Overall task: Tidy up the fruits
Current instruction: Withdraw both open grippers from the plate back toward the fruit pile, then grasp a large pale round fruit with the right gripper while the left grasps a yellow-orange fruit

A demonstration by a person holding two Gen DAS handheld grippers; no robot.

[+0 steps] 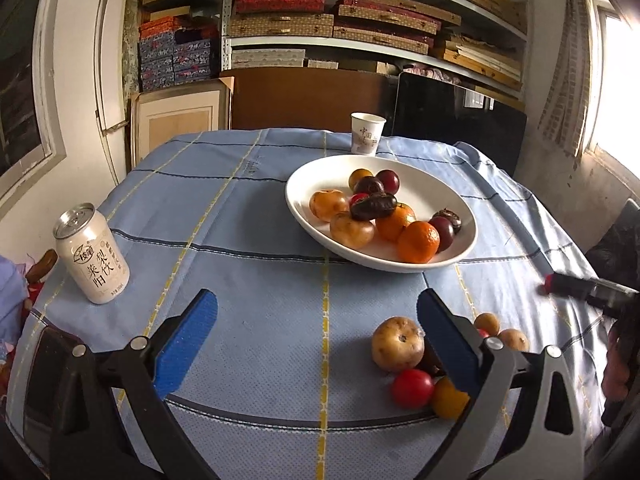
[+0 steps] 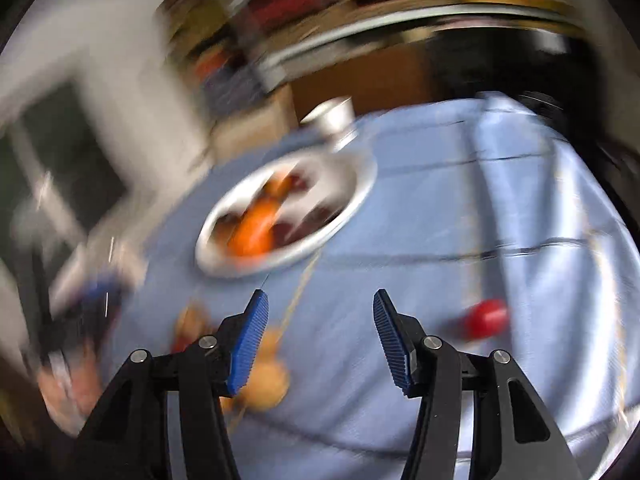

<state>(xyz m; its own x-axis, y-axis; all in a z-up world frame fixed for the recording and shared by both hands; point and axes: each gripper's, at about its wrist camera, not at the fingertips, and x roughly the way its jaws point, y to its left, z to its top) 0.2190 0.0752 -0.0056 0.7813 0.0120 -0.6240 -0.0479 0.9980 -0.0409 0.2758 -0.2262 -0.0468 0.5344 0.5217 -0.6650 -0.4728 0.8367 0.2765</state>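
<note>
Risk is concentrated nearest the cameras, where the loose fruit lies. The left gripper [image 1: 318,338] is held with its blue pads spread wide and nothing between them, low over the blue cloth on the counter [image 1: 248,240]. Just beside its right pad a small cluster is seen: a tan pear-like fruit [image 1: 397,344], a red tomato [image 1: 412,387] and a yellow fruit [image 1: 448,397], with more small pieces partly hidden behind the finger. Because these round pieces touch one another, a closing pad could nudge a neighbour and set it rolling toward the counter edge close by.

The right gripper [image 2: 318,336] is likewise parted and empty, but its view is heavily smeared, which is judged a sign of fast motion. A lone red fruit [image 2: 486,317] lies apart on the cloth to its right, and blurred tan pieces sit by its left pad. At such speed a pick could be misjudged, or a fruit struck and knocked away. With both tools near the same cluster, a collision between them is also possible.

Farther off, the white bowl [image 1: 304,216] already carries a heaped pile of oranges and dark fruits; another piece dropped in from height might bounce out or dislodge the stack. A drink can [image 1: 91,254] stands well to the left and a paper cup [image 1: 367,133] just behind the bowl; the cup could be tipped by an overshooting reach.
</note>
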